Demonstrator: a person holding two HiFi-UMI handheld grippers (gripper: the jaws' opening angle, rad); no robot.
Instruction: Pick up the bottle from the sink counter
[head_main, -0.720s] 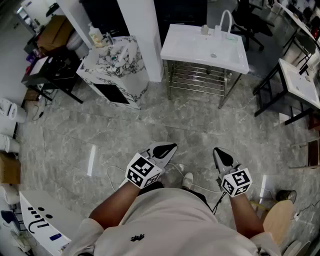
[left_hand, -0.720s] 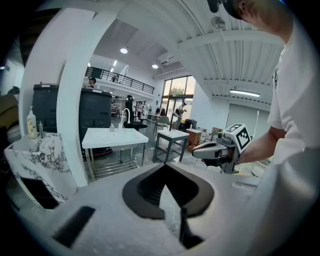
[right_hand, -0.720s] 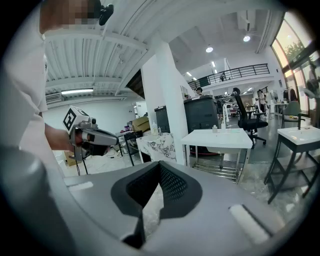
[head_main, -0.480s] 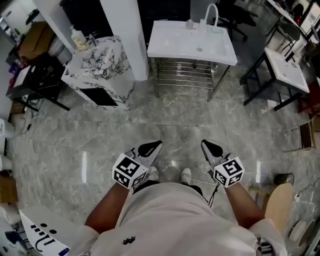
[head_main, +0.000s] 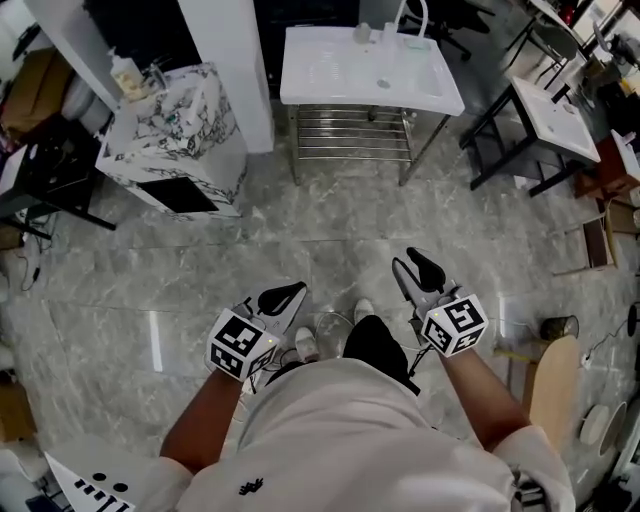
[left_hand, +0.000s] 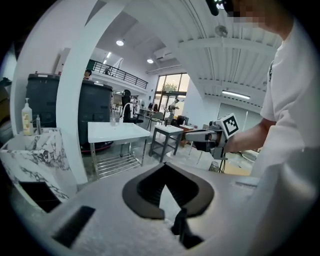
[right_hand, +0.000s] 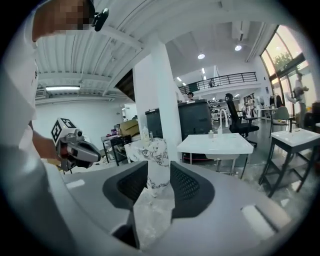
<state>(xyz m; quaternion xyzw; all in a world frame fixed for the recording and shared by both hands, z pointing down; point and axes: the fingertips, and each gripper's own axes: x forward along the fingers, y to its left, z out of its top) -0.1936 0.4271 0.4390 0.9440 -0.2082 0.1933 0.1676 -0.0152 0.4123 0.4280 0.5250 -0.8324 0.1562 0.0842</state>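
Observation:
A pale pump bottle (head_main: 125, 72) stands at the back left corner of the marble sink counter (head_main: 190, 120), far ahead on the left. It also shows as the bottle (left_hand: 27, 117) in the left gripper view and the bottle (right_hand: 145, 133) in the right gripper view. I hold both grippers at waist height over the floor, well short of the counter. My left gripper (head_main: 284, 297) (left_hand: 164, 167) has its tips together and holds nothing. My right gripper (head_main: 416, 268) (right_hand: 159, 166) stands partly open, with only the distant counter showing through its gap.
A white sink table (head_main: 330, 80) with a wire shelf stands right of a white pillar (head_main: 225, 60). Another white table (head_main: 555, 125) is at the far right, and a dark desk (head_main: 40, 170) at the left. Grey marble floor (head_main: 330, 210) lies between me and the counter.
The person has stepped forward, and a dark trouser leg now shows between the grippers. The counter and sink table have slid left in the head view. Both grippers keep their pose.

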